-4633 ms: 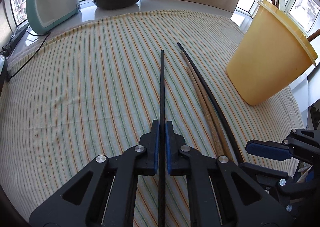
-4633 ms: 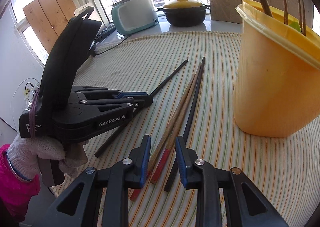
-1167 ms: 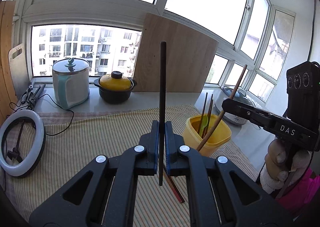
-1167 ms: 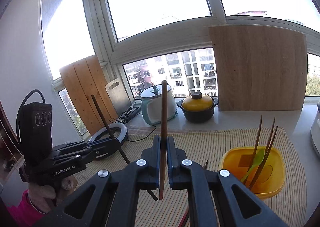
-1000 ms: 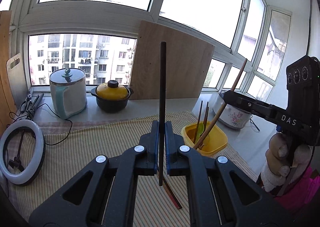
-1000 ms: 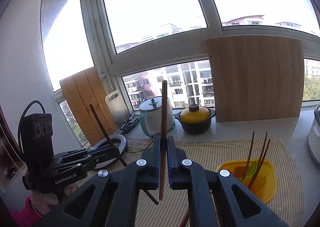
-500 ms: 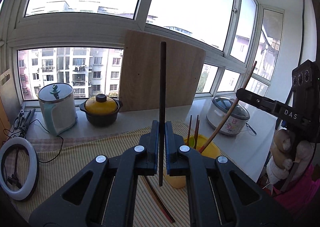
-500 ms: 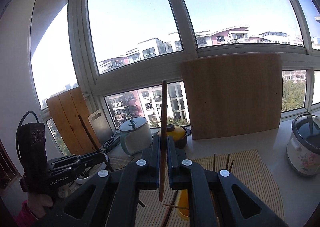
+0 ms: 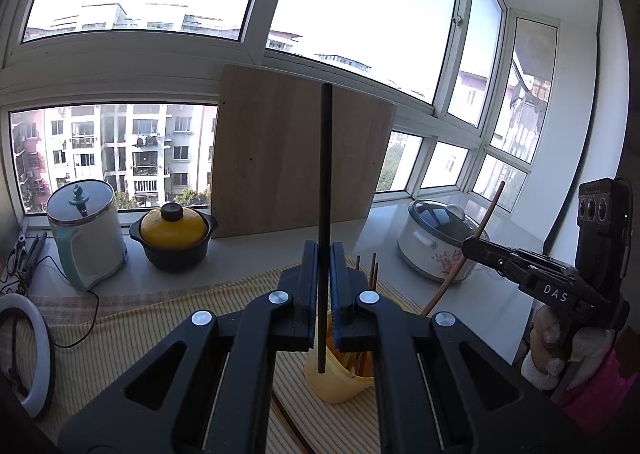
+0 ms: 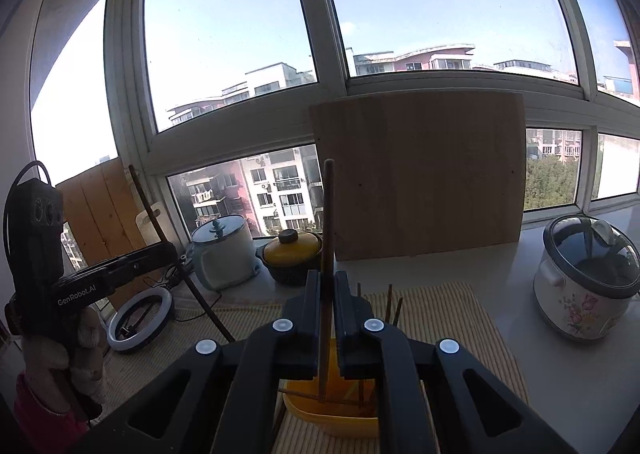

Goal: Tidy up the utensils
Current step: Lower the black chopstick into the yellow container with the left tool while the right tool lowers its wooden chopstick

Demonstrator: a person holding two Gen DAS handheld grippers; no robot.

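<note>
Two chopsticks are held upright above the yellow container (image 9: 340,382), one per gripper. Left gripper (image 9: 324,286) is pinched shut on the black chopstick (image 9: 325,189); right gripper (image 10: 327,306) is clamped on the brown wooden chopstick (image 10: 328,221). Both lower tips hang over the container's mouth, where several sticks are already stood. Each stick is judged light, stiff and smooth, so twisting or slipping between the pads is likely; a grip nearer mid-length is advised. More sticks are seen on the striped cloth (image 9: 160,318) beside the container.

Yellow container (image 9: 336,386) (base included) behind fingers (image 9: 308,294)
</note>
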